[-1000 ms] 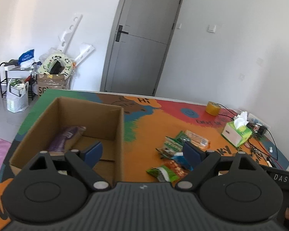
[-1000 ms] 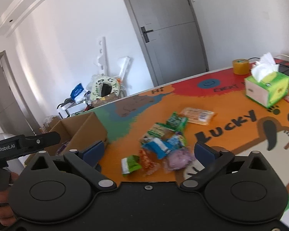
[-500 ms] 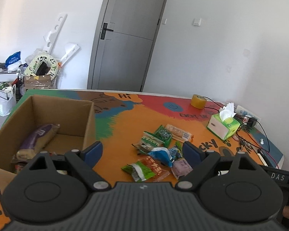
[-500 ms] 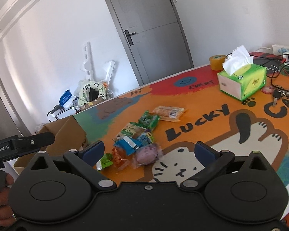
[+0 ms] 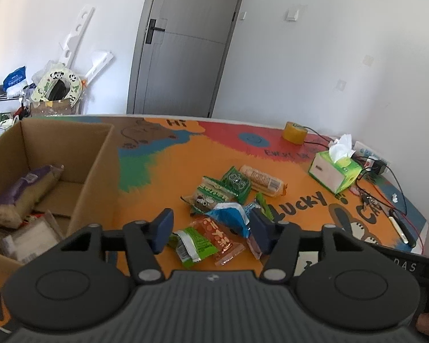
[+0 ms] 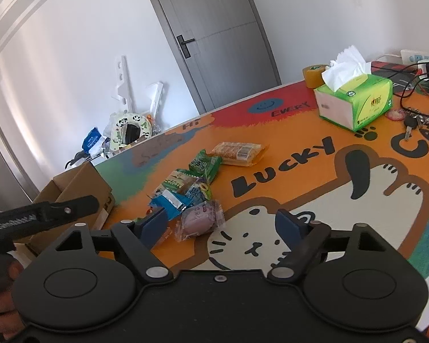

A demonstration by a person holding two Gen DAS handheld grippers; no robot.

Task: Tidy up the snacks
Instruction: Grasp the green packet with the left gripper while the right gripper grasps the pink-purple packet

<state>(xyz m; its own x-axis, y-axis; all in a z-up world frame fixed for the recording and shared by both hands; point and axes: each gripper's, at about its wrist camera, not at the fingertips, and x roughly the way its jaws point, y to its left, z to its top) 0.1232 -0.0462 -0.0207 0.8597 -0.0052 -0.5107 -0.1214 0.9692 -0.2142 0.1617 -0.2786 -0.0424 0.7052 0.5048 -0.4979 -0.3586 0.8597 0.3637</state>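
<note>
The snacks (image 5: 226,208) lie heaped on the table (image 5: 163,183), just ahead of the left hand-held gripper (image 5: 210,225), whose wide-open, empty jaws hide the heap's near edge. The box (image 5: 94,165) to its left, cut off by the frame, holds a purple packet (image 5: 25,185). Only the right view shows the round purple snack (image 6: 198,218), ahead-left of the right hand-held gripper (image 6: 223,224), equally open and empty; there the box (image 6: 80,180) is mostly hidden.

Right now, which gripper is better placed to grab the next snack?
Left, probably. The left gripper is open right over the green packet, cardboard box beside it. The right gripper frames mostly bare mat.
</note>
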